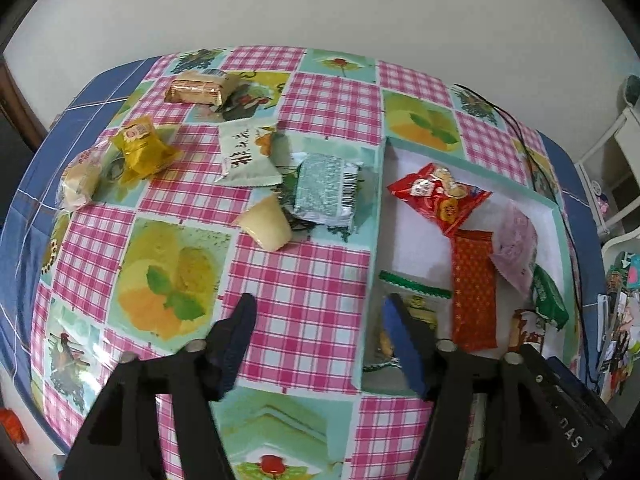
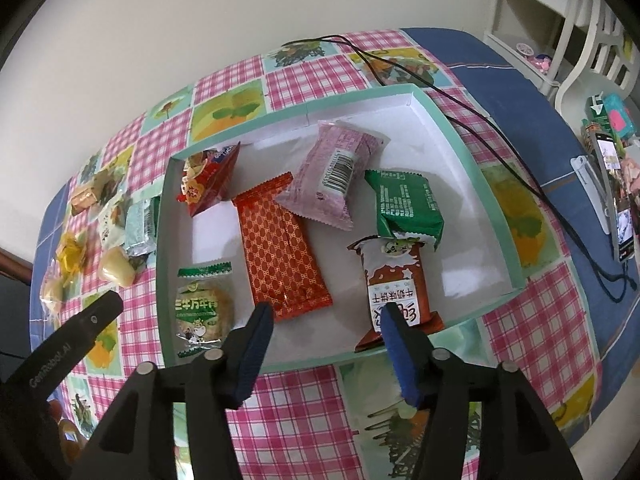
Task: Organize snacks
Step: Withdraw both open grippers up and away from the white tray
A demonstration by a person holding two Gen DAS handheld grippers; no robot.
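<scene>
Both jaws stand apart, gripping nothing: the left gripper [image 1: 316, 344] hangs over the checked tablecloth [image 1: 304, 280] beside the tray [image 2: 496, 208], the right gripper [image 2: 326, 348] over the tray's near rim. Inside lie a round biscuit [image 2: 204, 308], an orange packet [image 2: 280, 248], a brown packet [image 2: 394, 280], then pink [image 2: 336, 176], green [image 2: 408, 204] and red [image 2: 208, 184] ones. Beyond, left of the tray, loose snacks remain: a jelly cup [image 1: 270, 222], a silver pack [image 1: 326, 188], a yellow candy [image 1: 140, 150].
</scene>
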